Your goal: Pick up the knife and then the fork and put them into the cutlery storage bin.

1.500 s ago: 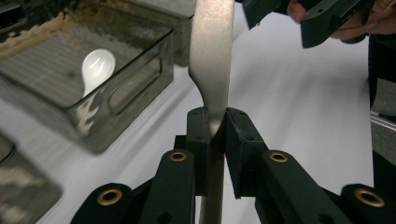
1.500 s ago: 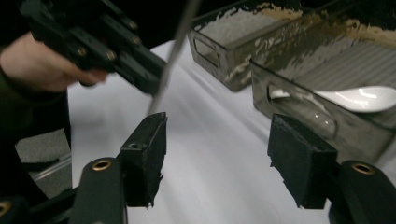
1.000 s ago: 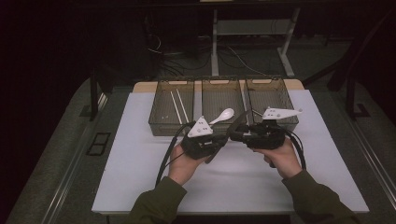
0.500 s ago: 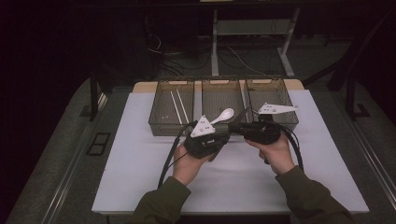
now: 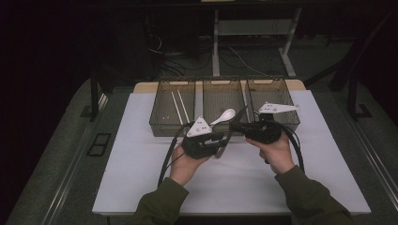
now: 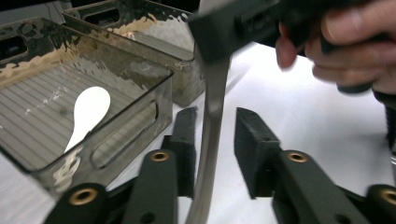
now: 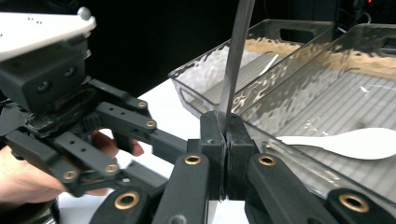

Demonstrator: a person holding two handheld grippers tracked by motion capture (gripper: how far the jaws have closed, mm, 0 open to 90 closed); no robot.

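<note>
Right gripper (image 7: 223, 140): jaws pressed together on a flat metal utensil (image 7: 236, 60), held by its thin shank. Which kind of utensil it is cannot be told.

Left gripper (image 6: 215, 154): jaws have just been opening; they stand narrowly apart with the utensil between them, pads (image 6: 254, 149) clear of it.

Both grippers meet above the table (image 5: 141, 178), just in front of the middle tray (image 5: 206, 124) near its far edge. A white spoon (image 5: 224, 116) lies in that tray. Two white sticks (image 5: 179, 107) lie in the left tray.
</note>
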